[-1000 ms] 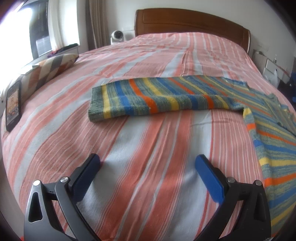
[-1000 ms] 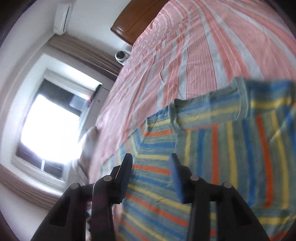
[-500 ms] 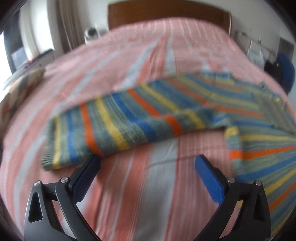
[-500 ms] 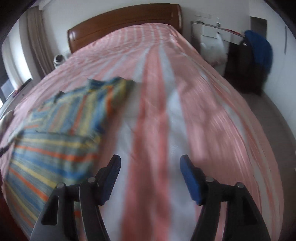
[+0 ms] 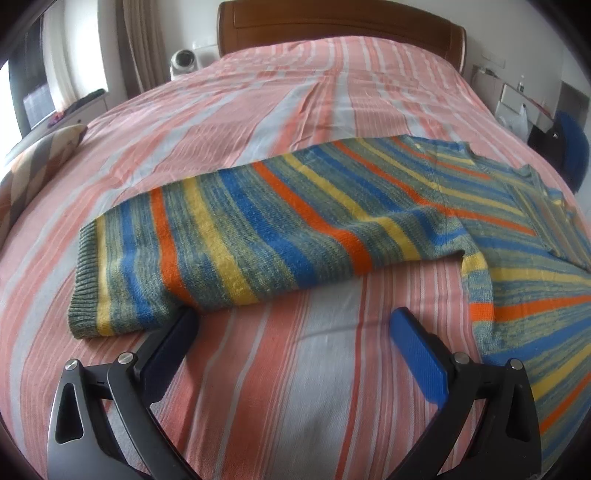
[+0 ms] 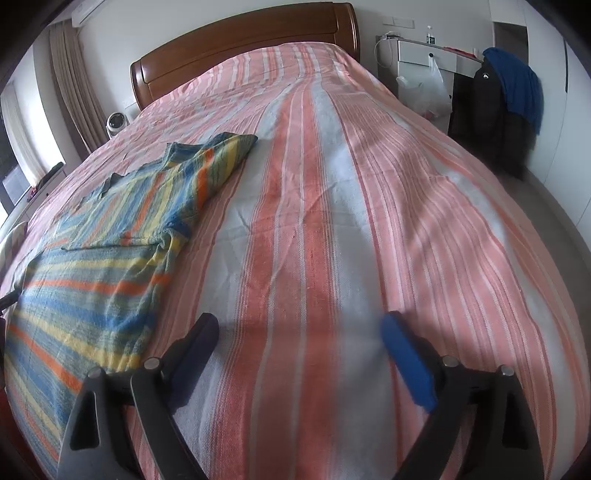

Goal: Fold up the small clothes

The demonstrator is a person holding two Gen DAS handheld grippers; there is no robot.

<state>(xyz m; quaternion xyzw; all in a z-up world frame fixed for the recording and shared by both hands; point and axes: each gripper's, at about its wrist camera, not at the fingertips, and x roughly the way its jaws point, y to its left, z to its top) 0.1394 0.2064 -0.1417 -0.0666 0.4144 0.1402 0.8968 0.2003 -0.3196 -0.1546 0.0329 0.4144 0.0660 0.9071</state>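
Both grippers have swung closer to the sweater (image 5: 280, 229), the right gripper (image 6: 299, 354) having just spread its jaws. Left gripper (image 5: 291, 332) also gapes, empty, at the sleeve (image 5: 155, 258). Soft, floppy knit; probably best pinched at the cuff (image 5: 83, 288).

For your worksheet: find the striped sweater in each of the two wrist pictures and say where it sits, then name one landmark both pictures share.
Left wrist view: the striped sweater fills the middle, one sleeve stretched left, its body running off the right edge.
Right wrist view: the striped sweater lies along the left side, from mid-height down to the lower left.
Shared landmark: the wooden headboard at the far end of the bed.
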